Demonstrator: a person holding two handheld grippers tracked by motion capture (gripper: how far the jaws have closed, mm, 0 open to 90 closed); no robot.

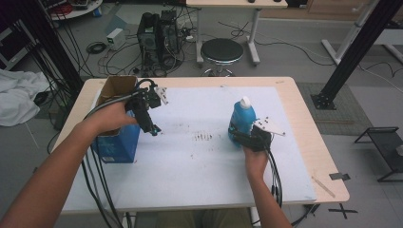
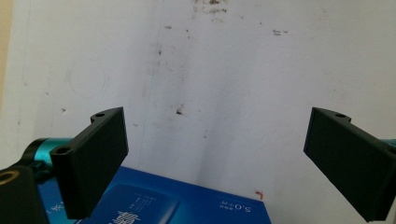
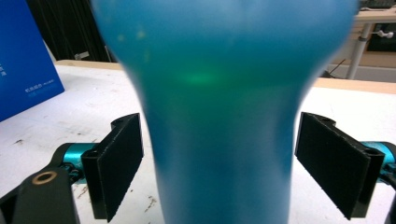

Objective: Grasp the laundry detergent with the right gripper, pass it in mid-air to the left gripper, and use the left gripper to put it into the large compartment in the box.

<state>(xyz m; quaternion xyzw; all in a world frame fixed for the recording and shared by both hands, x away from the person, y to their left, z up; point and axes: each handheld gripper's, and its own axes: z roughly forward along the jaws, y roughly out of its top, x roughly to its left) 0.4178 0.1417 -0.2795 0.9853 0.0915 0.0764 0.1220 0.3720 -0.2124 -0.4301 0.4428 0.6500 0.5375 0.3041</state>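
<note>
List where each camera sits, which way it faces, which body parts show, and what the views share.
High view: above the person's side, facing forward and down on the table; both forearms, left gripper, right gripper.
Left gripper view: faces down past its open fingers at the white mat and blue box.
Right gripper view: level, fingers flanking the blue bottle, a small gap at each side.
Shared: box, bottle.

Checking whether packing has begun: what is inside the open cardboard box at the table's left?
The brown-lined, blue-sided cardboard box shows bare inner wall near its rim. The left hand and left gripper cover the rest, so contents are unknown.
</note>
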